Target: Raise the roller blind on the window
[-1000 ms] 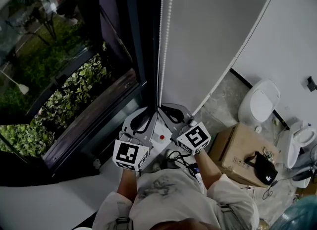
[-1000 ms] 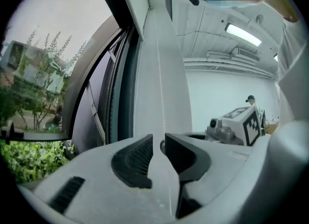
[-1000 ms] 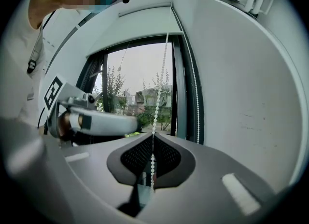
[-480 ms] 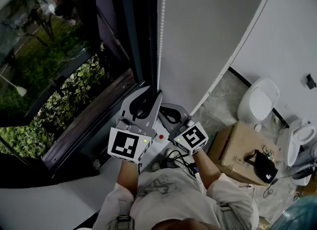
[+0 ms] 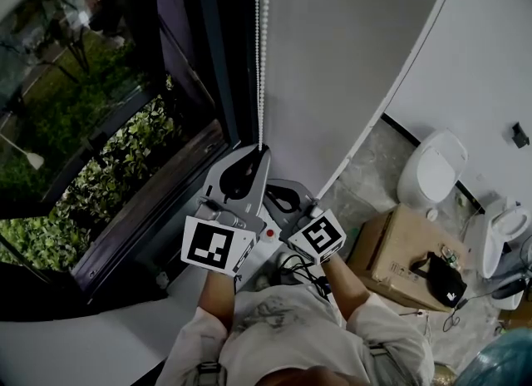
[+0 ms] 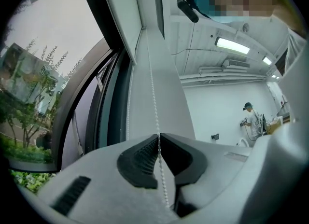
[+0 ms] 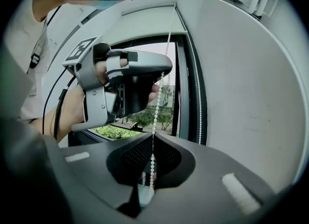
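A white bead chain hangs beside the pale grey roller blind, which covers the right part of the window. My left gripper is the upper one. Its jaws have just been closing and now pinch the bead chain between the pads. Just below it, my right gripper also grips the strand. In the right gripper view the chain runs down from the left gripper into the shut right jaws. A second strand hangs free by the frame.
A dark window frame stands left of the chain, with green plants outside. On the floor at right sit a cardboard box and white toilets. A person stands far off across the room.
My left gripper has risen along the chain from beside the right gripper to above it, and its jaws have closed on the chain. The right gripper has stayed put.
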A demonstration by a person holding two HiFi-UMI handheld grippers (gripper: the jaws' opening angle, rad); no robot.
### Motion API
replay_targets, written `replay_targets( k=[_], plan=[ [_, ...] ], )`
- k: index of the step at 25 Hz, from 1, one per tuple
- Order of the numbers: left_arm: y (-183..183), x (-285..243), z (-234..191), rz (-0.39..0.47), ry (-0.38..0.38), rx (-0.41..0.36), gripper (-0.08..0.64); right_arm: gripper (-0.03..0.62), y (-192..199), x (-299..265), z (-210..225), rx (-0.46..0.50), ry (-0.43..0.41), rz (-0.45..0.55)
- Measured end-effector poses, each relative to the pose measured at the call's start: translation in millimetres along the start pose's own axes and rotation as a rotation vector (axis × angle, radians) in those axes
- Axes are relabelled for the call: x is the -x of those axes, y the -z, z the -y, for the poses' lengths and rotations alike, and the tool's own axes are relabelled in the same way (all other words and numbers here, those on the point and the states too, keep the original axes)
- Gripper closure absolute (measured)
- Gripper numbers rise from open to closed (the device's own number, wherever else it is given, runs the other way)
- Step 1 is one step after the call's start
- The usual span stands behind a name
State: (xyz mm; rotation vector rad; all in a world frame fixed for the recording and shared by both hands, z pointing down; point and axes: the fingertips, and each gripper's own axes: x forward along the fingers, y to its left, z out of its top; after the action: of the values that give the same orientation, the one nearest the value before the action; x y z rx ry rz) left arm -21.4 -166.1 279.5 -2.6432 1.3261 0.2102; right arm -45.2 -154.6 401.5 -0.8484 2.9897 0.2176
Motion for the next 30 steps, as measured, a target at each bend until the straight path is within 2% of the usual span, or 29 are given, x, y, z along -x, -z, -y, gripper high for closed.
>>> replay_targets(
  k=[6, 12, 30],
  plan=[
    [17.1, 5.3, 0.1, -0.029, -0.009, 0.009, 0.540, 0.580, 18.7, -0.8, -5.0, -0.021, -0.002, -0.053],
    [45.6, 11.7, -0.8, -0.079, -0.016, 0.040, 0.540, 0.580, 46.6, 3.4, -11.7, -0.067, 0.002, -0.113],
    [112.0, 28.4, 6.4, -0.200, -0.026, 0.129, 0.540, 0.580, 111.0, 14.5, -26.1, -0.116, -0.005, -0.251]
  ],
)
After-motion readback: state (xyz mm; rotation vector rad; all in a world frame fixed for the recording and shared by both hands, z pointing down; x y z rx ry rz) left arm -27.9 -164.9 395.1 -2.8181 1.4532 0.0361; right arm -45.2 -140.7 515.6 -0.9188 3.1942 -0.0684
